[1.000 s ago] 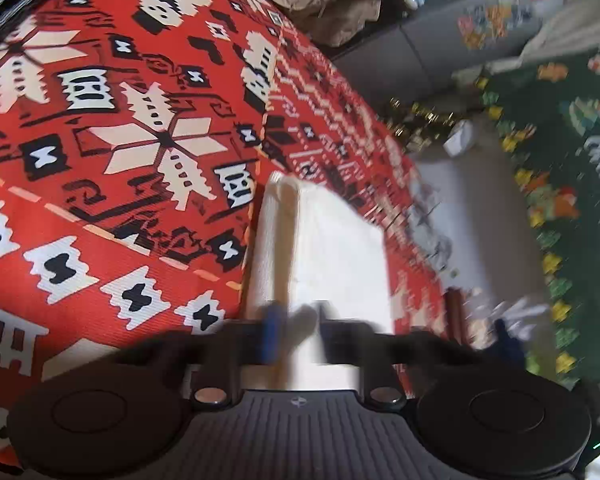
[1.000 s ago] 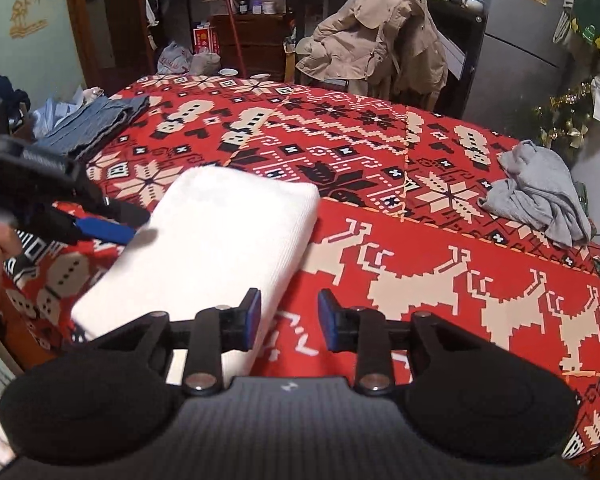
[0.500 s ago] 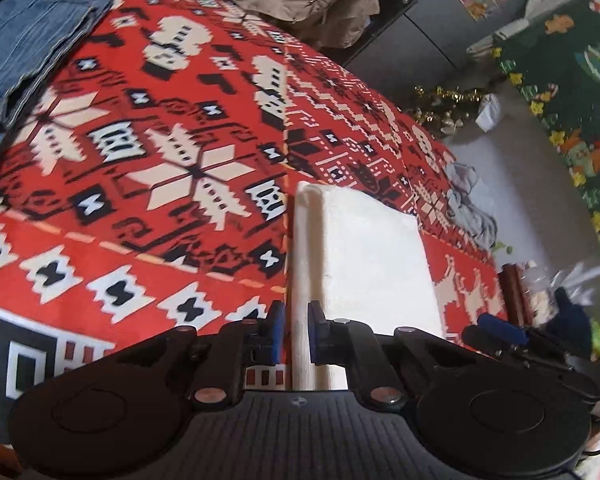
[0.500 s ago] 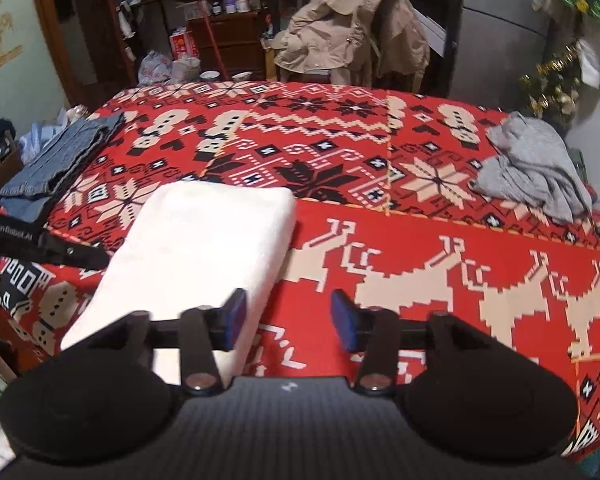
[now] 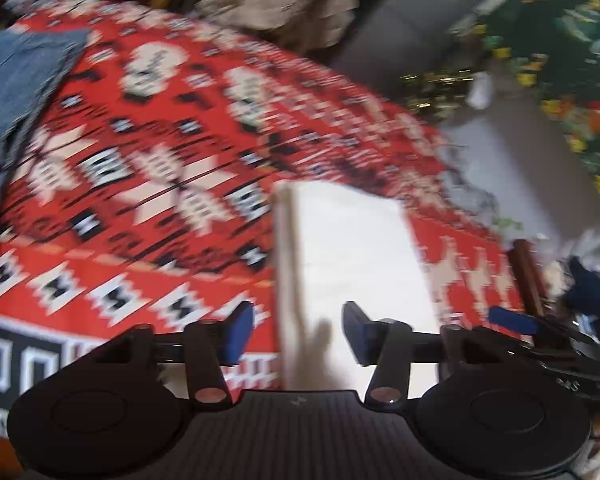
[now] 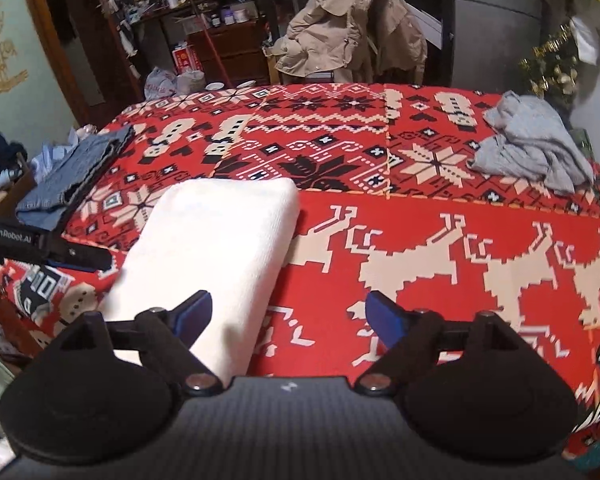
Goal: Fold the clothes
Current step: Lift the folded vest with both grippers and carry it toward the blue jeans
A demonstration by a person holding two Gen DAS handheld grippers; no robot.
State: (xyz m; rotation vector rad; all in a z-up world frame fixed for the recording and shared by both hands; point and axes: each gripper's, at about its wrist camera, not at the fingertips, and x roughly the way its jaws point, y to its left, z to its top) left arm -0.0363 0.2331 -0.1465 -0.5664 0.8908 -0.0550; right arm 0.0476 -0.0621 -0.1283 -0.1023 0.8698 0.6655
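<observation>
I judge the fold of the white knitted garment [image 6: 216, 256] is done: it lies as a thick, tidy rectangle with rounded, even edges and a smooth top, near the front left corner of the bench with its red, cream and black patterned cloth [image 6: 440, 240]. Seen from my left wrist, where the picture is smeared, the stacked layers show along its left side as narrow bands.

My left gripper [image 5: 298, 332] has its jaws apart and holds nothing; the near end of the white garment lies between and just beyond its fingers, and I cannot tell whether they touch it. My right gripper [image 6: 288, 316] is also spread wide and empty, hanging over the front edge of the bench with its left finger above the garment's near right edge.

What seems left is the crumpled grey garment [image 6: 536, 148] heaped near the far right corner, well apart from the white one. The next move, as I read it, calls for carrying the right gripper across to that heap, pinching an edge and dragging it onto bare cloth to spread it flat. A folded blue denim garment [image 6: 74, 172] rests at the left edge, possibly where finished pieces go.
</observation>
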